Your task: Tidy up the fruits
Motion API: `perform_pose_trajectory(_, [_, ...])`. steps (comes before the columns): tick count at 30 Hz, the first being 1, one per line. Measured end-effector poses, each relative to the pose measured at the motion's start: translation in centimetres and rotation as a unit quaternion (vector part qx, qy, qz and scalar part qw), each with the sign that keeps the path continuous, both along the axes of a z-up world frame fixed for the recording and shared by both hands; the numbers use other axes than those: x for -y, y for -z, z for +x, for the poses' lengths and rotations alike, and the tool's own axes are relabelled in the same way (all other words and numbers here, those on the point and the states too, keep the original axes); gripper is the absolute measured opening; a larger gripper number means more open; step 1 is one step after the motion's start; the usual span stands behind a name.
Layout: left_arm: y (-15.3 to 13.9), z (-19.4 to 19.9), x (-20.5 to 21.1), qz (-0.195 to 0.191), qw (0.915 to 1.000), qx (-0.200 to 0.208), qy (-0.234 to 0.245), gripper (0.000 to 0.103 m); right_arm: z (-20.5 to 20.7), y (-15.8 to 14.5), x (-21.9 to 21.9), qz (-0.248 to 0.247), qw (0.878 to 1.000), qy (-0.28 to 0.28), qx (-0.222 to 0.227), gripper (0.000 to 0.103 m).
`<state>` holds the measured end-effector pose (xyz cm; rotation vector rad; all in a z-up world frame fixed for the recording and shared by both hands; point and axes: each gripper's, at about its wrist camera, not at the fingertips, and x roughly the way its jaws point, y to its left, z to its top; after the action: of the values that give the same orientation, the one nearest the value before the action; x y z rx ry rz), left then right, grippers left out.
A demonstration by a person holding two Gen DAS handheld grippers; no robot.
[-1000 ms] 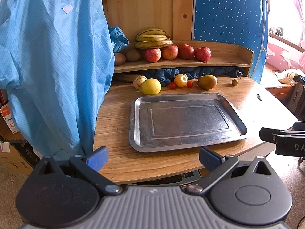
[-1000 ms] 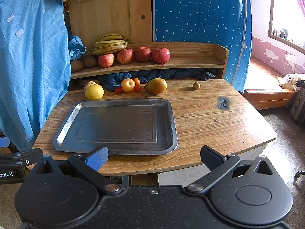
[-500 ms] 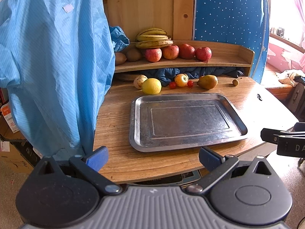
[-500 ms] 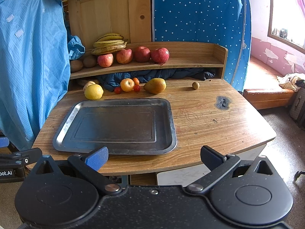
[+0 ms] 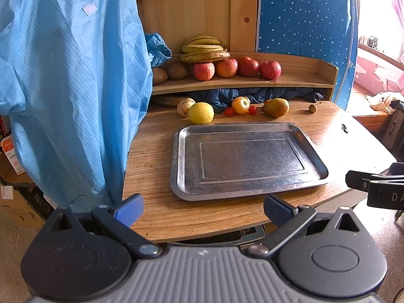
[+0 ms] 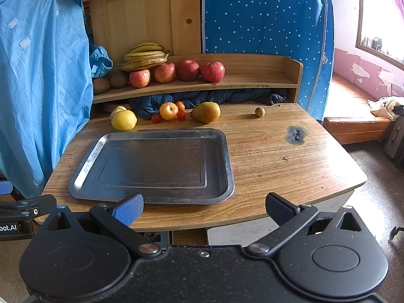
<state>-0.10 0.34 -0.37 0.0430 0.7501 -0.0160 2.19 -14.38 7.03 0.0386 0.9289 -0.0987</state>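
- Fingers spread wide on the left gripper point(image 5: 203, 210), blue pads apart and nothing between them, hovering off the near edge of the wooden table point(image 5: 151, 156).
- The right gripper point(image 6: 204, 209) is just as wide and empty, hanging off the same near edge; its dark body pokes into the left wrist view at the far right.
- Just beyond both tools, a bare metal tray point(image 6: 88, 162) lies flat on the tabletop.
- Behind the tray's far rim runs a row of fruit: a lemon point(image 6: 124, 120) close to the rim, a pale striped fruit point(image 5: 185, 105) tucked behind it, two cherry tomatoes point(image 6: 156, 118) flanking an orange-yellow persimmon point(image 6: 168, 111), then a pear point(image 6: 205, 112).
- Off to the right, well apart from the row, sits one small brown round fruit point(image 6: 259, 111).
- Up on the wooden shelf point(image 6: 252, 80): four red apples point(image 6: 188, 70) in a line, bananas point(image 6: 145, 56) stacked behind, two kiwis point(image 6: 118, 79) at the left end.
- A blue garment point(image 5: 70, 88) hangs along the table's left side.
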Motion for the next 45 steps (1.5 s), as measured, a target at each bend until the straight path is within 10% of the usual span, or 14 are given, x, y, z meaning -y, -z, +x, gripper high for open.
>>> perform_pose_trajectory(31, [1.2,3.7,-1.7,-0.010,0.9987,-0.047,-0.016,0.103,3.0,1.6,-1.0,-0.007,0.999,-0.022,-0.029,0.103])
perform_pose_trajectory(45, [2.4,12.7,-3.5,-0.005,0.9945,-0.080,-0.068,0.103,12.2,5.5,-2.6,0.017,0.991,-0.128,-0.034,0.103])
